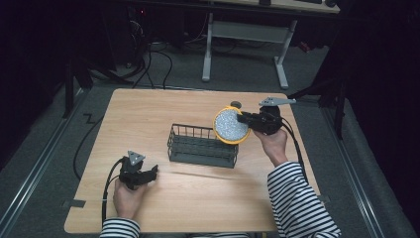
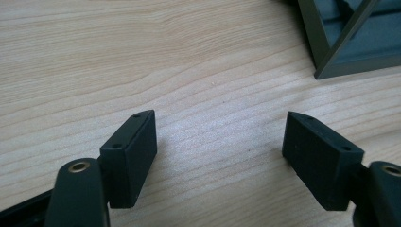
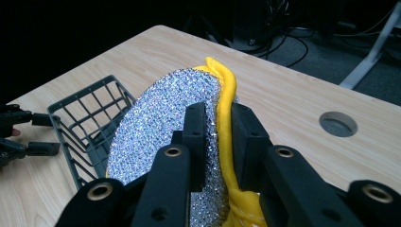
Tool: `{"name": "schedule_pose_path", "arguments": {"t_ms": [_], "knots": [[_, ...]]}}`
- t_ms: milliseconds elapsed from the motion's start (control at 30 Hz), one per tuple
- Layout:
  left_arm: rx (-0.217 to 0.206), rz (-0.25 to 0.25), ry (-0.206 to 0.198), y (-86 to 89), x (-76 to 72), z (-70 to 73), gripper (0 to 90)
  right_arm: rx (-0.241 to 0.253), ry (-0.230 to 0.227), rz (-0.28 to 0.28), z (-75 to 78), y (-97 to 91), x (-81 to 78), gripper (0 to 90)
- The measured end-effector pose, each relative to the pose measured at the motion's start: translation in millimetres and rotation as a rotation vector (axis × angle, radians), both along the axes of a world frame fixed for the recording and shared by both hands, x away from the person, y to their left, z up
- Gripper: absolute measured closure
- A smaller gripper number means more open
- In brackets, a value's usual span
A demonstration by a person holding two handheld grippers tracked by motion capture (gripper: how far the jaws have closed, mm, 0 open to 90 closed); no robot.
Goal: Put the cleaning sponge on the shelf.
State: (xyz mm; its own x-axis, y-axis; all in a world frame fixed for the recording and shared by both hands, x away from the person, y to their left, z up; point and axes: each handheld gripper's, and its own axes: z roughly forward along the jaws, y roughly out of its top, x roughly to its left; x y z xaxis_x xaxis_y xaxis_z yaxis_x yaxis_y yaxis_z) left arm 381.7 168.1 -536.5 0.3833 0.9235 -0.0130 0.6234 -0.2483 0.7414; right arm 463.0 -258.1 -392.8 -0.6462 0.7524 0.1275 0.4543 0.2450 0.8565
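A round sponge (image 1: 231, 125) with a glittery silver face and yellow backing hangs in the air over the right end of a dark wire basket (image 1: 202, 146). My right gripper (image 1: 243, 119) is shut on its edge; in the right gripper view the two black jaws pinch the sponge (image 3: 161, 123) between them, above the basket (image 3: 90, 118). My left gripper (image 1: 152, 172) rests low on the table near the front left, open with nothing between its fingers (image 2: 132, 151). A corner of the basket (image 2: 340, 42) lies ahead of it.
The wooden table (image 1: 148, 114) has a round cable hole (image 1: 236, 104) near its far right edge, seen as a hole (image 3: 337, 124) in the right gripper view. Beyond the table stand a white desk frame (image 1: 245, 44) and floor cables (image 1: 158, 64).
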Motion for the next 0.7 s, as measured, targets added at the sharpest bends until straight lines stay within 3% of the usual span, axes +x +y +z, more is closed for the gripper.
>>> {"name": "schedule_pose_path", "arguments": {"t_ms": [700], "knots": [[0.001, 0.000, 0.000, 0.0, -0.1, 0.0, 27.5, -0.041, 0.010, 0.069, -17.4, 27.7, 2.3, 75.9]]}}
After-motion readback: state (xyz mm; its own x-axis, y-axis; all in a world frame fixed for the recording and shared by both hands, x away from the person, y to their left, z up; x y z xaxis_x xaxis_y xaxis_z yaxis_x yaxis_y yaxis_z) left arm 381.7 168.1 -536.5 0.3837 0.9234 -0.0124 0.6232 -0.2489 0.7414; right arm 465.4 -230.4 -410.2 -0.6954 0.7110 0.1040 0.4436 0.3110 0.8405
